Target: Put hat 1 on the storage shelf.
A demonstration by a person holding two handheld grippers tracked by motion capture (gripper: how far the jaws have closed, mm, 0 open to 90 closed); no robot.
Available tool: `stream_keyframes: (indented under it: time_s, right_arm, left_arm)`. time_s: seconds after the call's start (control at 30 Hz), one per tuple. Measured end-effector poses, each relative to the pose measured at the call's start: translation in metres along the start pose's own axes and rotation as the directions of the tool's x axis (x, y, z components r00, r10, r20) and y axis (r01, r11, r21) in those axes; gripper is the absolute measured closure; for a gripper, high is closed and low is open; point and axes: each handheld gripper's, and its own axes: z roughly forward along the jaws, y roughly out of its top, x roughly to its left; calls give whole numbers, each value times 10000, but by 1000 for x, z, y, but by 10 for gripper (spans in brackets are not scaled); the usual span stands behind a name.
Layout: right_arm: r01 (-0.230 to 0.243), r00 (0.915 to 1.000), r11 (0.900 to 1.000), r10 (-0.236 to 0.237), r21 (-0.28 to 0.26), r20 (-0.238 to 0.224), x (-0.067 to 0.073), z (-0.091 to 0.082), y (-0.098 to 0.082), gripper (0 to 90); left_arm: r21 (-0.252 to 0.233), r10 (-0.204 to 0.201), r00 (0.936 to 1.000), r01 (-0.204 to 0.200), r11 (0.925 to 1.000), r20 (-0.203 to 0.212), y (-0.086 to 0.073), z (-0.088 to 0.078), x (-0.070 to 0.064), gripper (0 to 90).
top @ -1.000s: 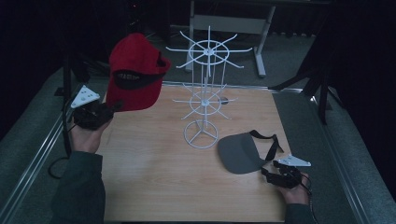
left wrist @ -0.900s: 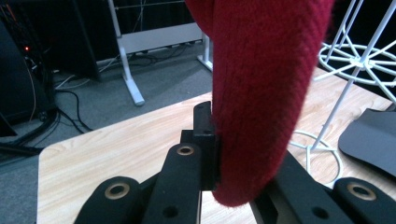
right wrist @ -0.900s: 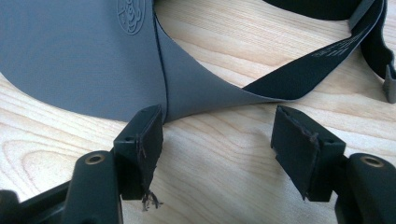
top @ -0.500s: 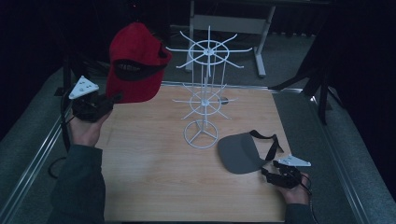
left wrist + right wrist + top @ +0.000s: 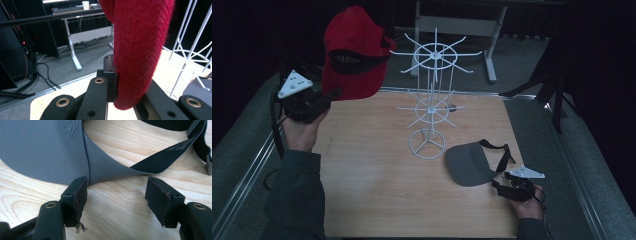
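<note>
My left gripper (image 5: 331, 95) is shut on the lower edge of a red cap (image 5: 352, 52) and holds it in the air at the upper left, beside the top ring of the white wire rack (image 5: 432, 95). In the left gripper view the cap's thick red fabric (image 5: 140, 50) is pinched between the black jaws. A grey visor (image 5: 469, 162) with a black strap (image 5: 497, 150) lies flat on the wooden table (image 5: 377, 185) right of the rack's base. My right gripper (image 5: 116, 192) rests open on the table just short of the visor (image 5: 45, 150), nothing between its pads.
The rack's round base (image 5: 427, 145) stands at mid-table, its thin arms spreading wide at two levels. Metal rails (image 5: 247, 175) edge the table on both sides. A desk frame (image 5: 452, 25) stands on the floor beyond the far edge.
My left gripper has lifted the red cap higher and a little toward the rack's top ring. The right gripper and the visor have not moved.
</note>
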Motion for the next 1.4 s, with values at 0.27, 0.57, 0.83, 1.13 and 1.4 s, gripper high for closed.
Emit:
stream_keyframes:
  time_s: [0.27,0.57,0.83,1.13,1.4]
  right_arm:
    - [-9,10000,10000,9,18,-3,0,0,0,338]
    - [-3,10000,10000,3,15,-3,0,0,0,338]
    - [-2,10000,10000,2,15,-3,0,0,0,337]
    - [-3,10000,10000,3,16,-2,0,0,0,337]
    - [-5,10000,10000,5,22,-2,0,0,0,337]
  left_arm:
    - [-272,134,9999,-134,9995,-22,11,-2,-6,857]
    - [-610,70,10000,-66,9981,59,15,-7,-9,857]
    - [-900,149,9992,-114,9959,377,15,-19,-12,857]
    - [-774,465,9979,-430,9961,444,10,-25,-19,856]
    - [-549,548,9974,-522,9971,464,0,-26,-18,856]
